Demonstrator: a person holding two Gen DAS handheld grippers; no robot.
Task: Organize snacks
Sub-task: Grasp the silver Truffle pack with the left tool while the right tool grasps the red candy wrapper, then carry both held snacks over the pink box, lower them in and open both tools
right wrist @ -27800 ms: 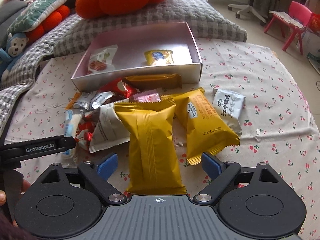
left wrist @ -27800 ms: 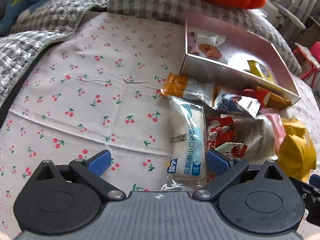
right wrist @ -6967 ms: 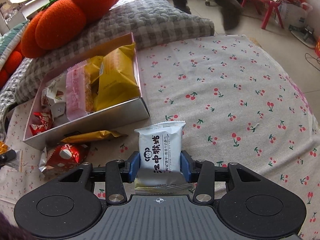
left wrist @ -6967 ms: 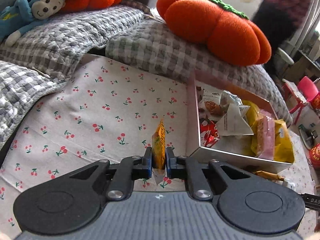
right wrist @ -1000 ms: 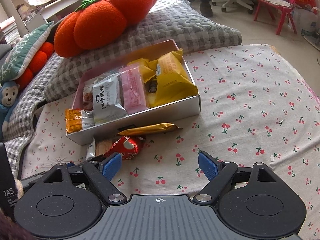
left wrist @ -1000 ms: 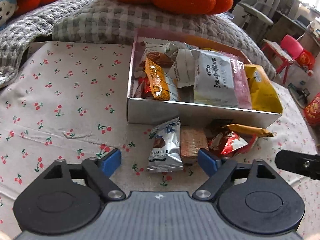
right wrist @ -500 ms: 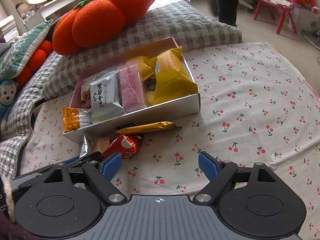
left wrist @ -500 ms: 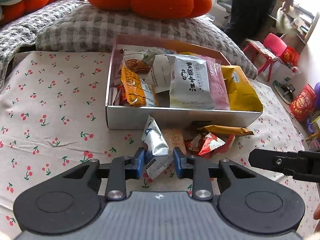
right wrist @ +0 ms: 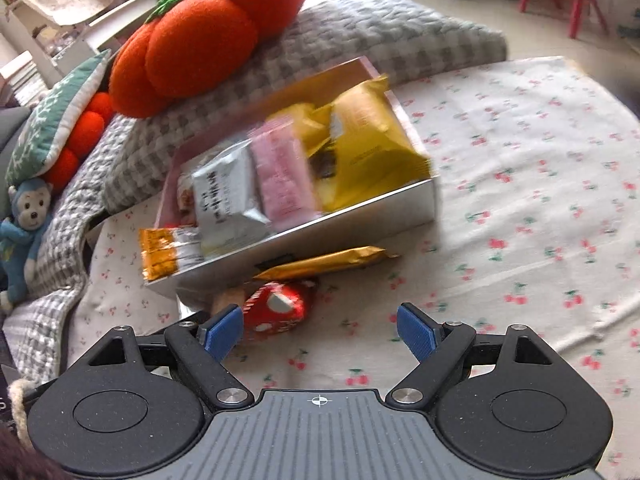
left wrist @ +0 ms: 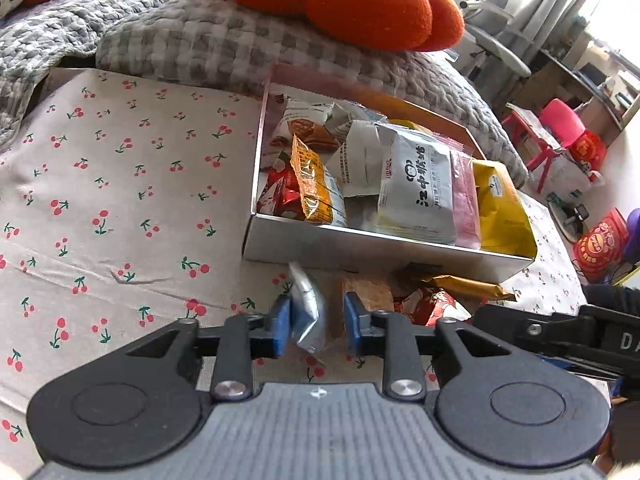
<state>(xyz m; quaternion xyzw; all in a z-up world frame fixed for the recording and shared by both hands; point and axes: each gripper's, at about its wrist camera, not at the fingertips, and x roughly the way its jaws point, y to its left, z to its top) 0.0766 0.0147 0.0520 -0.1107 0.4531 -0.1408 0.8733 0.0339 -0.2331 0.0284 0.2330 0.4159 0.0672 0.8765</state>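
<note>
Nearest us, our left gripper (left wrist: 315,330) pinches a silver snack packet (left wrist: 306,312) between its fingers, just above the cherry-print cloth (left wrist: 120,208). Our right gripper (right wrist: 319,326) is spread wide beside a red wrapper (right wrist: 278,306). Beyond sits the full snack box (left wrist: 360,246).

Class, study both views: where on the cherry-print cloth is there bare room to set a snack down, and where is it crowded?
Bare cloth lies left of the silver box, up to the grey checked blanket. More bare cloth lies right of the box. Crowded: the box interior, and its front strip with the gold bar, the red packet and the silver packet in the left tongs.
</note>
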